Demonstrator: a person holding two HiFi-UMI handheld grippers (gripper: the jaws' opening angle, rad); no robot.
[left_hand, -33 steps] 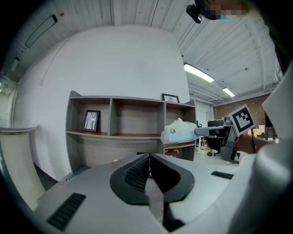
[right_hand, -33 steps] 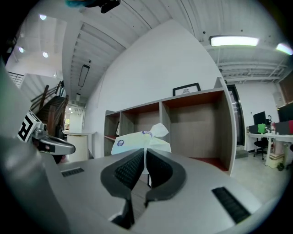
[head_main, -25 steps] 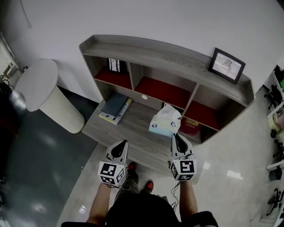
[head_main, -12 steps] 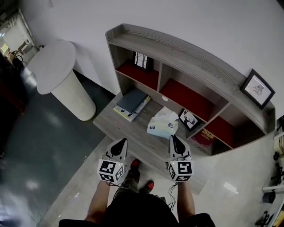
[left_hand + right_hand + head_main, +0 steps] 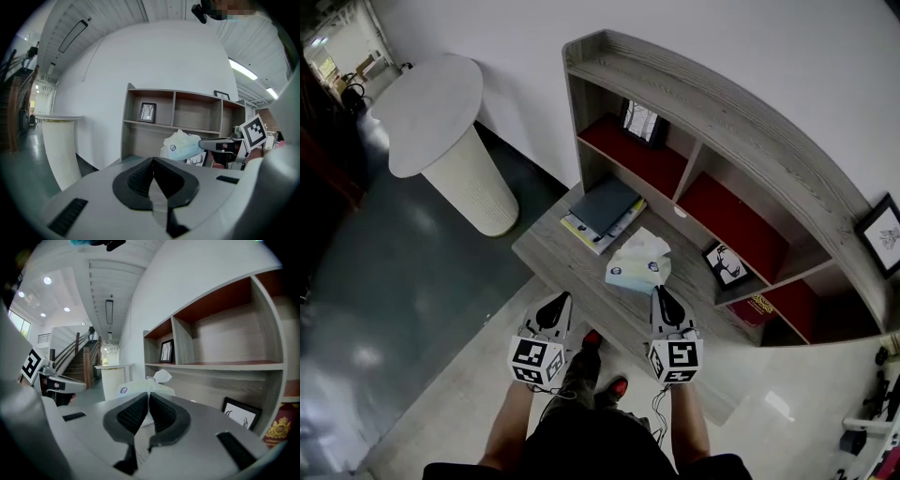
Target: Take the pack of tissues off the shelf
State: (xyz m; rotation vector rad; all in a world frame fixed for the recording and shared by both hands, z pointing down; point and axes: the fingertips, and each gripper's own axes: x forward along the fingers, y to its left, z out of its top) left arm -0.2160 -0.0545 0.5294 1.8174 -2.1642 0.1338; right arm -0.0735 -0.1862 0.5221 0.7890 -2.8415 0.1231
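Pinching tissues (image 5: 637, 266) by wrapper edge: right gripper (image 5: 661, 292), jaws almost fully closed; pinch point itself masked by jaws. Pack at frame centre, over shelf (image 5: 712, 98) lower ledge; contact with ledge unclear. Left gripper (image 5: 560, 299) jaws pressed together, empty. Shelf right end cut off. Open floor (image 5: 412, 281) at left.

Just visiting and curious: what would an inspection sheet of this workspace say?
Surface: grey wooden shelf unit, red-backed compartments, lower ledge in front.
Job's things: pack of tissues, its edge pinched by the right gripper.
Clutter: stacked books on the ledge; deer picture; red book; framed picture in a compartment.
Grippers: left gripper shut, empty; right gripper shut on the pack.
Cables: thin cable hanging under the right gripper.
Surroundings: white pedestal table, white wall, glossy floor.
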